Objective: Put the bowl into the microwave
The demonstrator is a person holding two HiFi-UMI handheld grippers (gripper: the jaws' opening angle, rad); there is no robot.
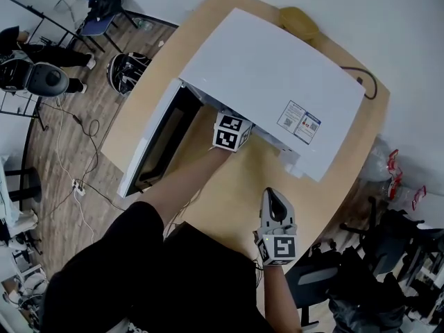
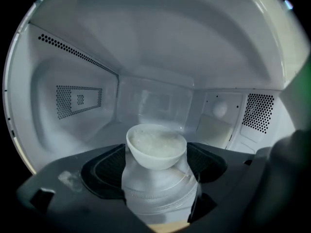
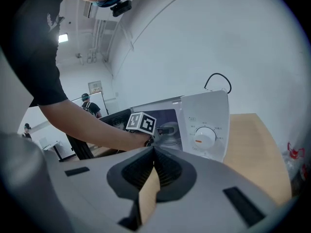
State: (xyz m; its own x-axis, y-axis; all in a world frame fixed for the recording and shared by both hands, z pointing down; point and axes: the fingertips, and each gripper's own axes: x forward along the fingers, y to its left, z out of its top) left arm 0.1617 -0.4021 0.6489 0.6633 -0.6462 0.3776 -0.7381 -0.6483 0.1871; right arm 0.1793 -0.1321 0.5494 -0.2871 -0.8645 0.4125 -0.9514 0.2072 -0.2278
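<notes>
A small white bowl (image 2: 156,147) sits between the dark pads (image 2: 104,171) of my left gripper (image 2: 156,168), which is shut on it by its sides. It is inside the white cavity of the microwave (image 1: 270,82), just above the glass turntable (image 2: 160,193). From the head view only the left gripper's marker cube (image 1: 231,132) shows at the oven's mouth, and the jaws are hidden inside. The door (image 1: 156,141) hangs open to the left. My right gripper (image 1: 276,198) hovers shut and empty over the wooden table (image 1: 236,193), in front of the control dial (image 3: 204,136).
A yellow object (image 1: 298,21) lies behind the microwave, and a black cable (image 1: 364,82) loops at its right rear. Dark chairs (image 1: 388,255) crowd the table's right side. On the floor to the left are a helmet (image 1: 128,71) and cords.
</notes>
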